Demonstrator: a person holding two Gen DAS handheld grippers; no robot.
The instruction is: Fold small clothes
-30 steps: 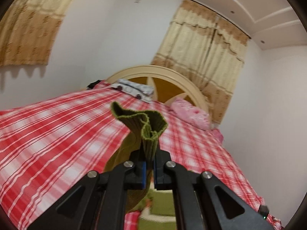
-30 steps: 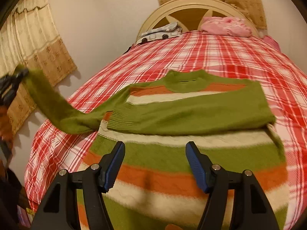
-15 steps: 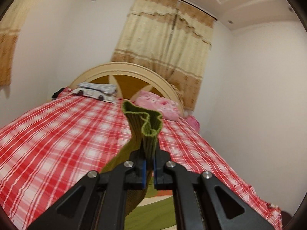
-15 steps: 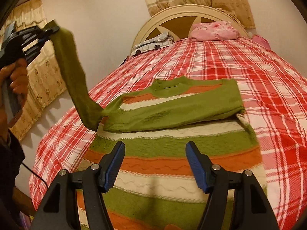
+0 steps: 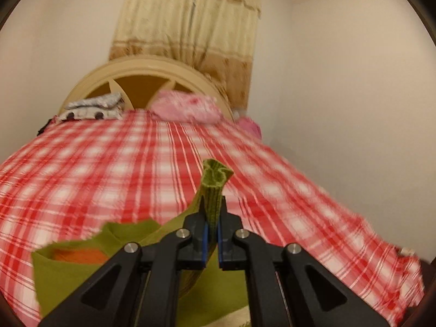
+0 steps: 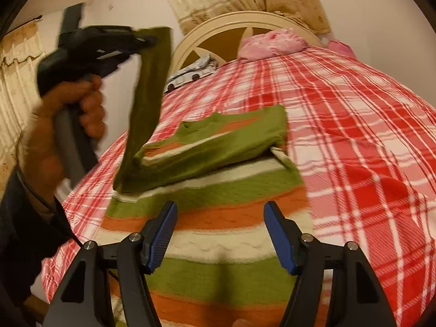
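Left wrist view: the left gripper point(image 5: 212, 242) has its jaws pinched together on the ribbed green sleeve cuff point(image 5: 215, 188), which sticks up past the fingertips. Below and to the left of it lies part of the striped sweater point(image 5: 62, 272), green with a patch of orange, on the red and white checked bedspread point(image 5: 109, 169). At the head of the bed sit a pink pillow point(image 5: 185, 109) and a patterned folded cloth point(image 5: 92, 109), in front of a cream arched headboard point(image 5: 141, 68) and a beige curtain point(image 5: 188, 27). Much of this view is blurred.

Right wrist view: the right gripper point(image 6: 220, 234) hangs over the lower half of the sweater point(image 6: 218, 245) with its blue-padded jaws apart and nothing between them. The sweater lies flat on the bedspread point(image 6: 354, 136), one sleeve already folded across the chest. On the left a hand point(image 6: 68, 114) grips the left gripper point(image 6: 147, 41), raised above the bed's edge, and the other sleeve point(image 6: 147, 103) hangs from it in a long strip down to the sweater's shoulder
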